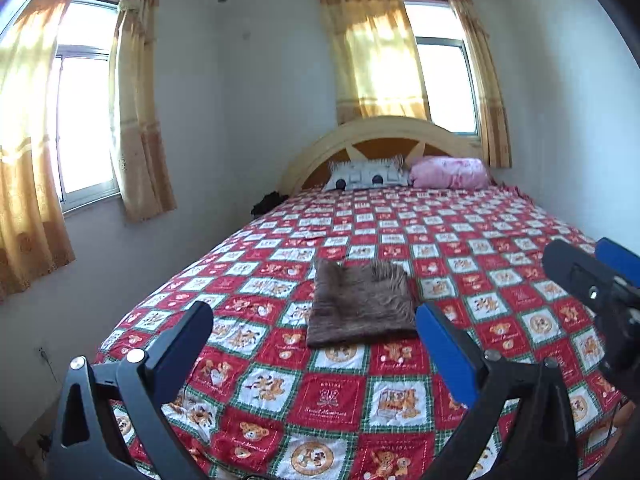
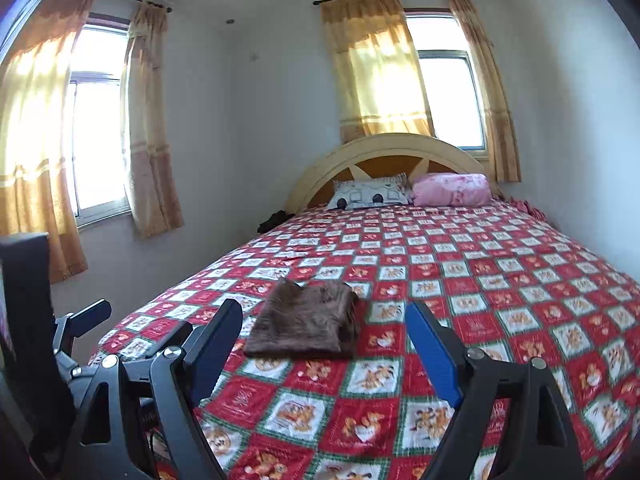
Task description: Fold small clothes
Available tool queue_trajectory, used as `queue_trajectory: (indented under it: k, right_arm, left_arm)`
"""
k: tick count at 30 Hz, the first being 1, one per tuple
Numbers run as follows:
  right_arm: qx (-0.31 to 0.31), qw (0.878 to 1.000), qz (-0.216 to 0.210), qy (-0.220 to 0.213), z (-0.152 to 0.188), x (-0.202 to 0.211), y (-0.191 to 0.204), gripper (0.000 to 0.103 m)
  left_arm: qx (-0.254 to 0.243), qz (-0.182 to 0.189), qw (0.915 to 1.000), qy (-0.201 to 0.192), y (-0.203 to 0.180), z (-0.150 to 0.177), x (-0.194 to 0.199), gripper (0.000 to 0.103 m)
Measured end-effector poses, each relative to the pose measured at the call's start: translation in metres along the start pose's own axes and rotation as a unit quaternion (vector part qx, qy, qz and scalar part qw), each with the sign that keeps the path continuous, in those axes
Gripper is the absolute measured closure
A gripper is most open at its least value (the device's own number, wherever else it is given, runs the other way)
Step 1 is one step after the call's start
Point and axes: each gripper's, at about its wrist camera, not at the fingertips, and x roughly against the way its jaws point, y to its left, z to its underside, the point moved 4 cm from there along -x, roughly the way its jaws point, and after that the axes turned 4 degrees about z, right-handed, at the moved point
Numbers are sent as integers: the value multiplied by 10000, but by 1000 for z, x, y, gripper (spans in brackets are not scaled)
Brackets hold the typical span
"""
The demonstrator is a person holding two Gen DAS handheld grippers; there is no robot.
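A small brown furry garment (image 1: 362, 304) lies folded into a flat rectangle on the red patterned bedspread (image 1: 500, 280); in the right wrist view the same brown garment (image 2: 306, 326) rests ahead on the bedspread (image 2: 520, 280). My left gripper (image 1: 314, 320) is open, raised above the bed on the near side of the garment, with nothing between its fingers. My right gripper (image 2: 324, 318) is open too, held off the cloth and empty. The right gripper's fingers (image 1: 588, 276) show at the right edge of the left wrist view, and the left gripper's fingers (image 2: 92, 316) at the left edge of the right wrist view.
The bed fills most of the room, with a curved wooden headboard (image 1: 384, 132), a white pillow (image 1: 368, 176) and a pink pillow (image 1: 450, 172) at its far end. Curtained windows (image 1: 84, 120) are on the left and back walls. A dark object (image 1: 270, 202) sits beside the bed's far left corner.
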Motion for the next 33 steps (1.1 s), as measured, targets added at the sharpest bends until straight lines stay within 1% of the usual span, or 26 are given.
queue_trajectory:
  k: [2,5,8,10,12,15,33]
  right_arm:
    - [-113,9999,-1,-8,-1,1,0,19]
    - [-188,9997,159,-42,3,4,-3,19]
    - [-230,9994,239,-85,5,8,-5,18]
    - [-259,9991,290,-193,4,14,-6,19]
    - [-232,9987,309,-332,2,19,-5,19]
    - [-143,9985,304,-427,1,22,-2,18]
    - [-177,9988,321,-313,7,19,-4,18]
  left_arm:
    - [-6,13,9999,-121,1,-4,4,0]
    - [-29,-17,9997,-252,-1,-5,10,0]
    - [78,-8,9996,-279,-1,-6,14,0]
    - [126,31,9995,-288,-1,-6,15,0]
    - [117,0,9996,-275,-2,-5,15,0]
    - [60,-47,9997,-241,-3,-5,14,0]
    - [70,-70,9999,-132,-3,-3,11,0]
